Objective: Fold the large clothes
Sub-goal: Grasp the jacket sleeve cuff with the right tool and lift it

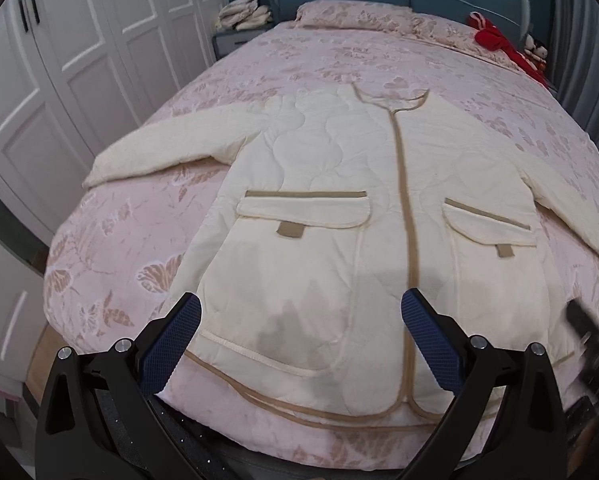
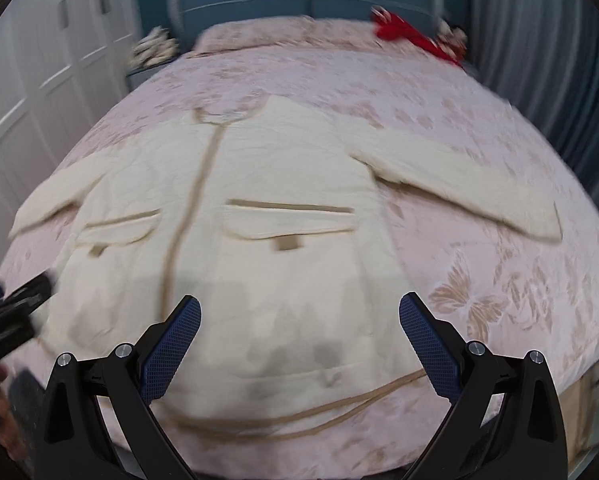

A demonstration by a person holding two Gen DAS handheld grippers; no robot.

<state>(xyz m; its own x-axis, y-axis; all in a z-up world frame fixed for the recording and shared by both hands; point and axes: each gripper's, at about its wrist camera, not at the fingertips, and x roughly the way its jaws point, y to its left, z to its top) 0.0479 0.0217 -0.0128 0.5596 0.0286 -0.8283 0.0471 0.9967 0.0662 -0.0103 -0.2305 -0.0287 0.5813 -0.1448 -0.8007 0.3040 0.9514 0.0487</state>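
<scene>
Jacket point(image 1: 339, 216) lies flat, unfolded, sleeves out at 9 and 3 o'clock; left gripper point(image 1: 301, 344) and right gripper point(image 2: 299, 344) spread apart, empty; folding not started.

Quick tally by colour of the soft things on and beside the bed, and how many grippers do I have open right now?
Cream: 2, the quilted jacket and the folded pile on the nightstand.
Pink: 2, the bedspread and the pillow.
Red: 1, the red item by the headboard.
Open grippers: 2, left gripper and right gripper.
Total: 7.
</scene>
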